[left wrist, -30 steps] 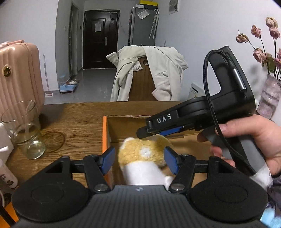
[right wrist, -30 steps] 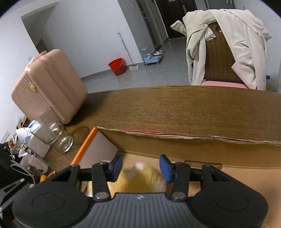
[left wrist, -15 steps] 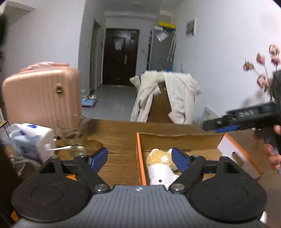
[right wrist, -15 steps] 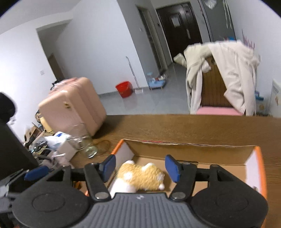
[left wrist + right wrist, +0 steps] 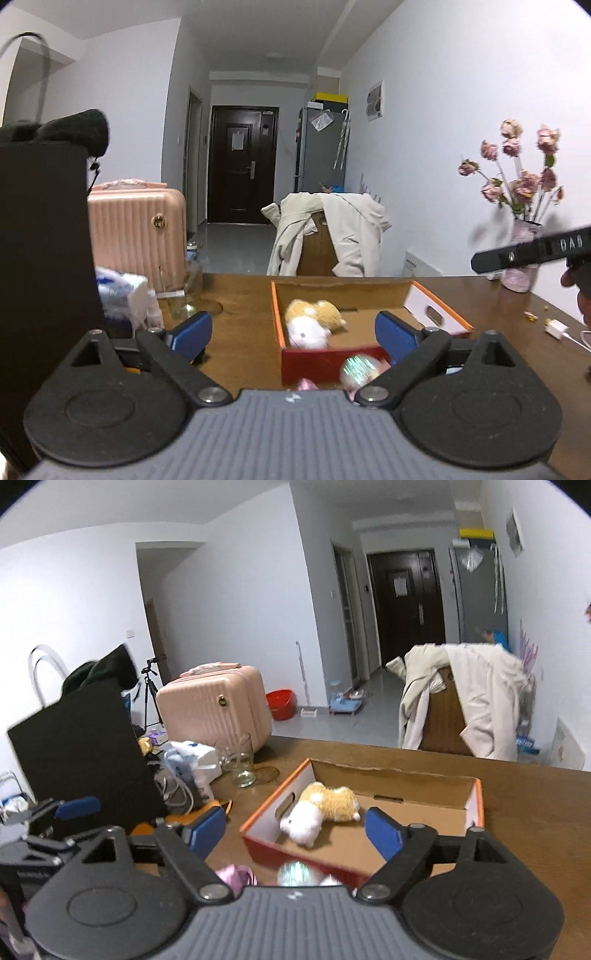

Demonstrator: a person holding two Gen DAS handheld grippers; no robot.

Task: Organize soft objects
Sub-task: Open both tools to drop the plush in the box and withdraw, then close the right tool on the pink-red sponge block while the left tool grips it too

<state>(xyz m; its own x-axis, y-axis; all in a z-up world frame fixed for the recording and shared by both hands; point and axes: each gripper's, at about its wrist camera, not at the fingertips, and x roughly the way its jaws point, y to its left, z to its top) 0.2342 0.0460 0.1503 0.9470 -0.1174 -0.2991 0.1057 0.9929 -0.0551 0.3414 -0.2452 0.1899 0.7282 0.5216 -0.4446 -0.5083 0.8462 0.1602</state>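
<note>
Resting ahead of both tongs, left tongs (image 5: 293, 334) and right tongs (image 5: 295, 829), spreading wide and empty: soft, light yellow-and-white plush toy (image 5: 320, 806); squeezing its fat middle.

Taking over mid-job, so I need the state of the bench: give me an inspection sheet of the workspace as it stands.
Surface: wooden table.
Job's things: plush toy lying in the cardboard box; a shiny ball and pink soft item wait outside its near wall.
Clutter: glass jar, black bag, packets beside it.
Grippers: left gripper and right gripper open, jaws just widened, nothing between them.
Cables: white charger lead at the table edge.
Surroundings: pink suitcase, coat-draped chair, vase of flowers.
</note>
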